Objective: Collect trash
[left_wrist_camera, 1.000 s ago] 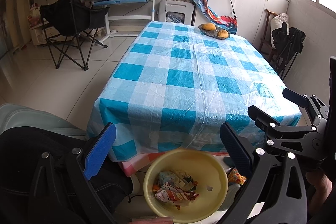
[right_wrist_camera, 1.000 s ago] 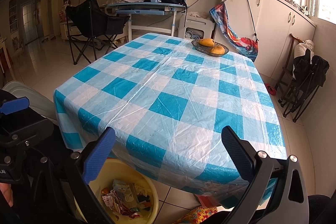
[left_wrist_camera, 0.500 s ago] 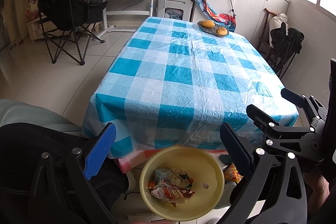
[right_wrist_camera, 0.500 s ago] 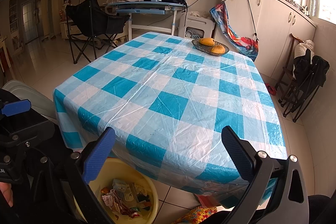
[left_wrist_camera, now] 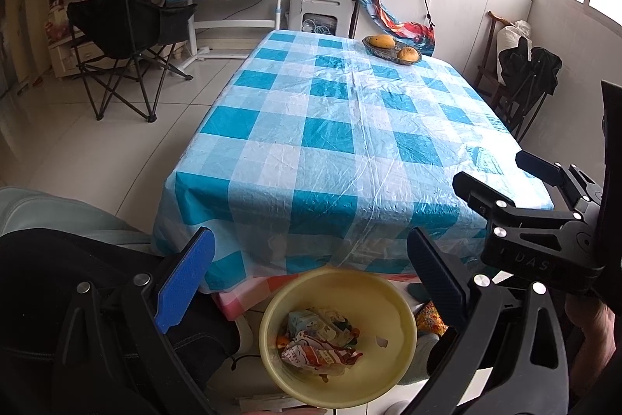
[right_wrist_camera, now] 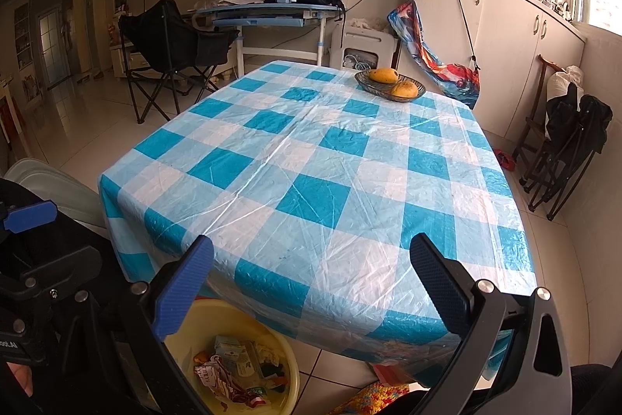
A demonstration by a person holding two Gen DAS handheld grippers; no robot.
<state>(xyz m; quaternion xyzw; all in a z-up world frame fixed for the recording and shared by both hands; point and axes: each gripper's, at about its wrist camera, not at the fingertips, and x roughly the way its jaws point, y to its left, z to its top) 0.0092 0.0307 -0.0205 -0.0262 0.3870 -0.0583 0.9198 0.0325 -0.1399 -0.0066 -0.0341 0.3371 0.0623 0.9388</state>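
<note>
A yellow basin (left_wrist_camera: 392,302) sits on the floor below the table's near edge and holds crumpled wrappers and small cartons (left_wrist_camera: 318,341). It also shows in the right wrist view (right_wrist_camera: 283,356) with the trash (right_wrist_camera: 237,368) inside. My left gripper (left_wrist_camera: 311,282) is open and empty above the basin. My right gripper (right_wrist_camera: 311,286) is open and empty over the table's near edge. The right gripper also shows in the left wrist view (left_wrist_camera: 544,205), beside the left one.
The table (left_wrist_camera: 342,135) has a blue and white checked plastic cloth. A bowl with two mangoes (left_wrist_camera: 392,48) stands at its far end. A black folding chair (left_wrist_camera: 128,37) and a desk stand behind on the left. Another folded chair (left_wrist_camera: 528,84) leans right.
The left gripper has pulled back and tilted a little, so the basin and table sit slightly lower-left in its view. The right gripper has barely moved. Both stay open.
</note>
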